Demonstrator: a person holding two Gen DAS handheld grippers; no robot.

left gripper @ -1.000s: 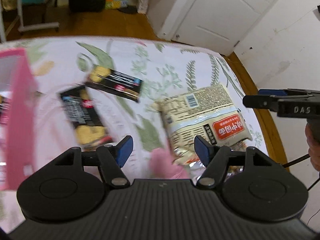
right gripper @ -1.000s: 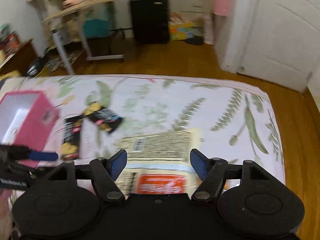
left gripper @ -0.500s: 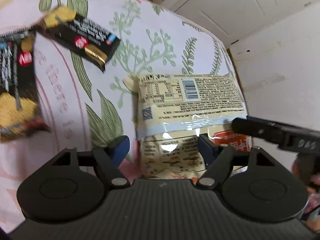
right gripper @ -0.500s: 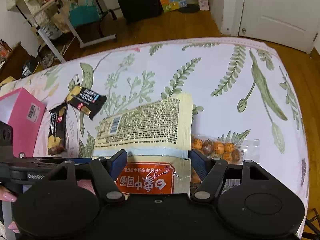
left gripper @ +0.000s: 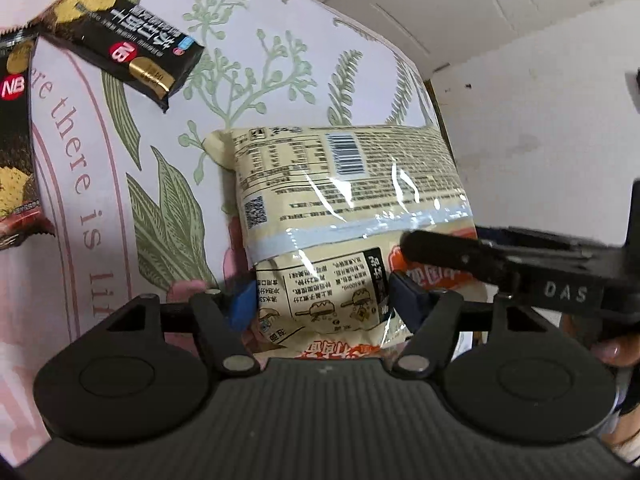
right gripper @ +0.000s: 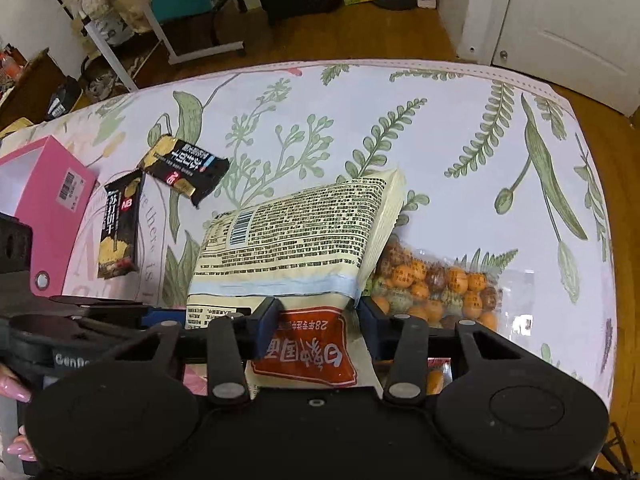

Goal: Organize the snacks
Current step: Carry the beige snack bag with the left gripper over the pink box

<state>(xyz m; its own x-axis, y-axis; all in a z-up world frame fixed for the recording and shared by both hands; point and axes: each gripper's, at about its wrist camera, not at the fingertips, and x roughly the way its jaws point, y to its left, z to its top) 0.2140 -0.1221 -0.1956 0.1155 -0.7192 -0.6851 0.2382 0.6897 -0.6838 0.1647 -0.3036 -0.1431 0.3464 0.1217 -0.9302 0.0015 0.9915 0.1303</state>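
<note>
Cream snack bag, black-and-gold bars, pink box, green leaf-print tablecloth.

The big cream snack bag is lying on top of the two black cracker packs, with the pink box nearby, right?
Not quite. The big cream snack bag lies partly on the clear bag of orange candies, as the right wrist view shows. The two black cracker packs lie apart from it, near the pink box.

The tabletop, covered in a leaf-printed cloth, carries a cream snack bag, a clear bag of orange candies, two black bars, and a pink box.
</note>
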